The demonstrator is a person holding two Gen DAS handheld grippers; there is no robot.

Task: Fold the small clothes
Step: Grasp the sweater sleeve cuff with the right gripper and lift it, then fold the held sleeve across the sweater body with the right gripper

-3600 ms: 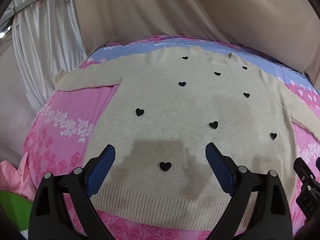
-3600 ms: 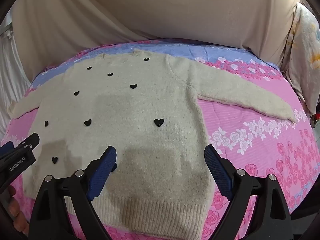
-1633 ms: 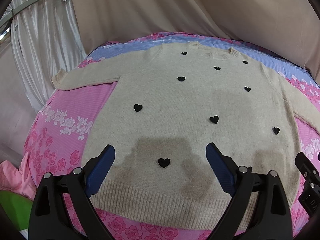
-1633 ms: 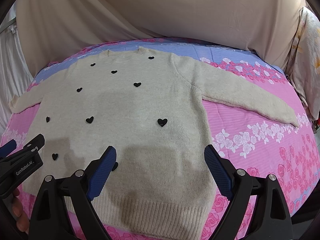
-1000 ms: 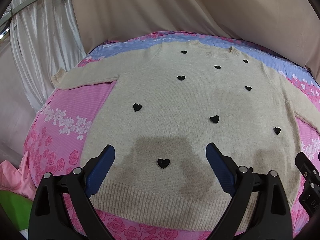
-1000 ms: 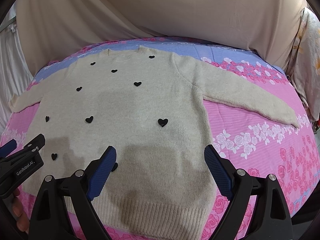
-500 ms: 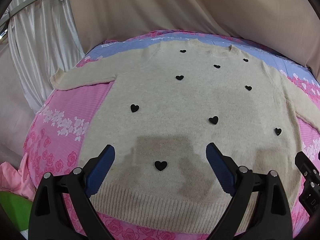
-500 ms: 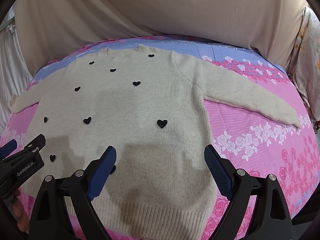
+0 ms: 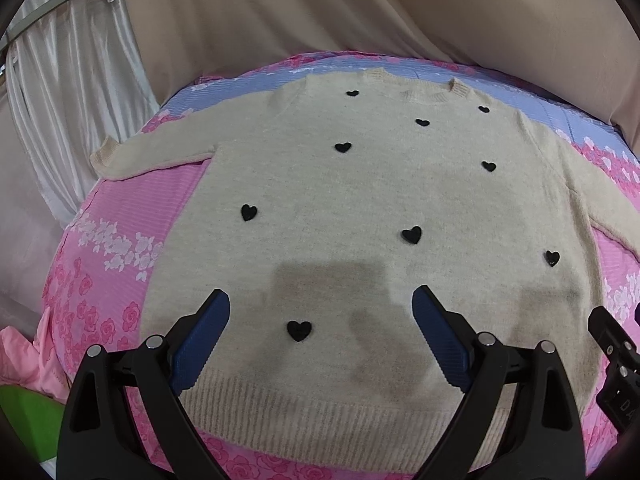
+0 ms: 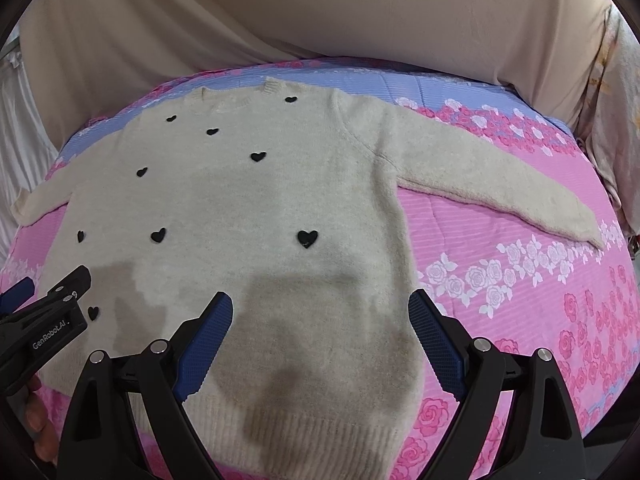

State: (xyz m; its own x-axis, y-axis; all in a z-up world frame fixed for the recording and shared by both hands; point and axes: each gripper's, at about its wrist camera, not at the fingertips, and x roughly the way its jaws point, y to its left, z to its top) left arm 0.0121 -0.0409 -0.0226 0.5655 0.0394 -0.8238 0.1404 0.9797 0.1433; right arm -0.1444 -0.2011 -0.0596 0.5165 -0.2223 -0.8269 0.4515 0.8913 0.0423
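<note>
A beige knit sweater [image 9: 360, 200] with small black hearts lies flat, front up, on a pink and blue floral bedspread [image 9: 132, 216], sleeves spread to both sides. It also shows in the right wrist view [image 10: 248, 208], where the right sleeve [image 10: 500, 184] stretches out to the right. My left gripper [image 9: 320, 312] is open and empty above the lower left of the sweater, near the ribbed hem [image 9: 320, 404]. My right gripper [image 10: 320, 312] is open and empty above the lower right of the sweater. The left gripper also shows at the left edge of the right wrist view [image 10: 44, 320].
Beige draped cloth [image 9: 360, 20] hangs behind the bed. White curtains [image 9: 68, 100] hang at the far left. Pink cloth [image 9: 20, 360] and something green [image 9: 24, 420] lie off the bed's left edge. A patterned fabric [image 10: 616, 120] hangs at the right.
Both grippers have drifted slightly, so the sweater sits a little differently in each view. Both stay open and empty. The sweater has not moved.
</note>
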